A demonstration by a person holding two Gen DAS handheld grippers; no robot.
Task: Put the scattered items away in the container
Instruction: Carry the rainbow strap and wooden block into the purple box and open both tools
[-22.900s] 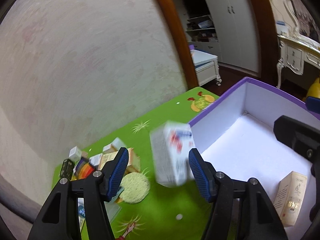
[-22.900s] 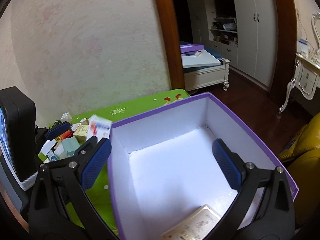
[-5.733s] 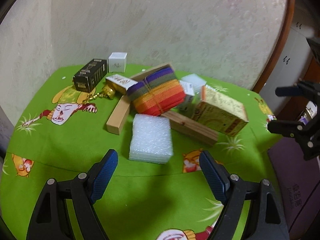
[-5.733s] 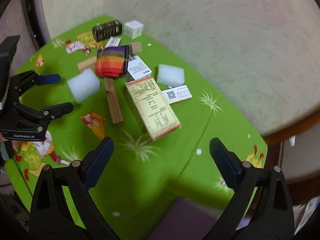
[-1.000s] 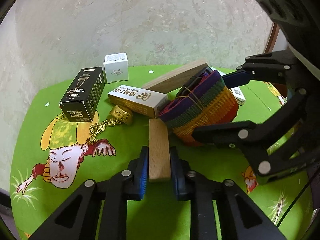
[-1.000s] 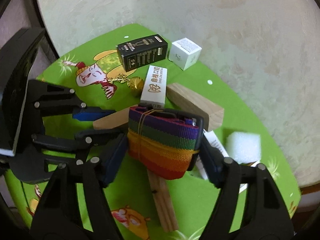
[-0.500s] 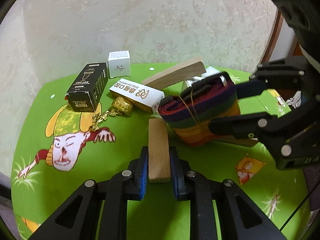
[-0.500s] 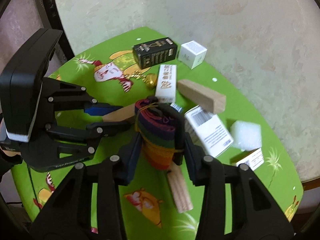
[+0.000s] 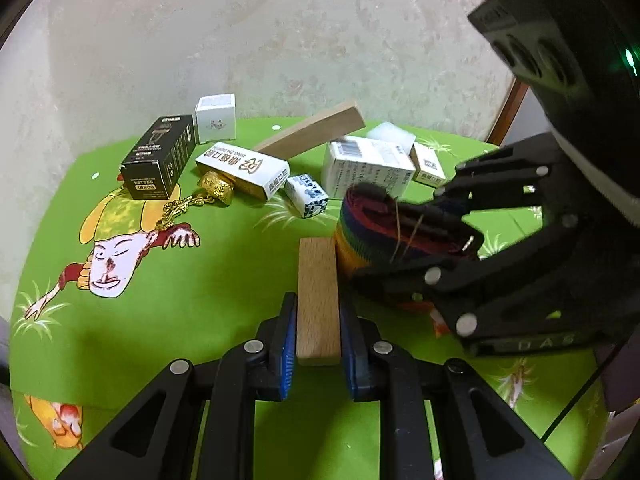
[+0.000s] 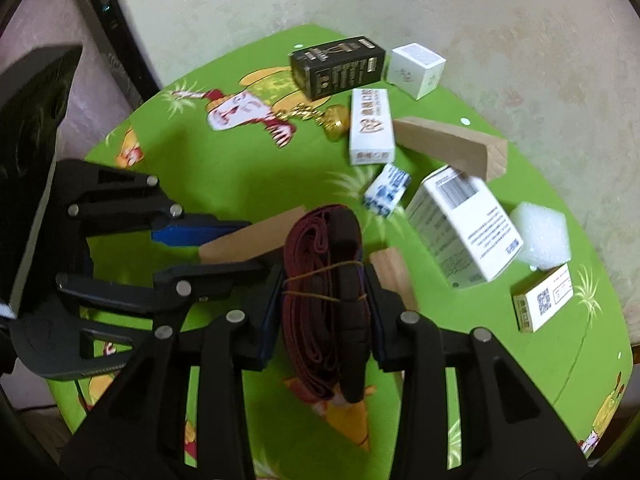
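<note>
The left gripper (image 9: pixel 318 344) has its jaws clenched on a wooden block (image 9: pixel 318 296), held lengthwise between them. The right gripper (image 10: pixel 324 312) has its jaws clamped on a rolled rainbow strap (image 10: pixel 324 280) bound with a rubber band; the two loads touch, strap just right of the block.

Beyond the jaws lie one black box (image 9: pixel 160 160), one white cube box (image 9: pixel 215 118), a long white carton (image 9: pixel 244 168), a gold charm (image 9: pixel 216 188), a second wooden block (image 9: pixel 312 132), and a foam pad (image 10: pixel 542 236).

The green cartoon-printed counter (image 9: pixel 160 300) is bare nearest the jaws. A pale patterned wall (image 9: pixel 280 32) borders its far edge.
</note>
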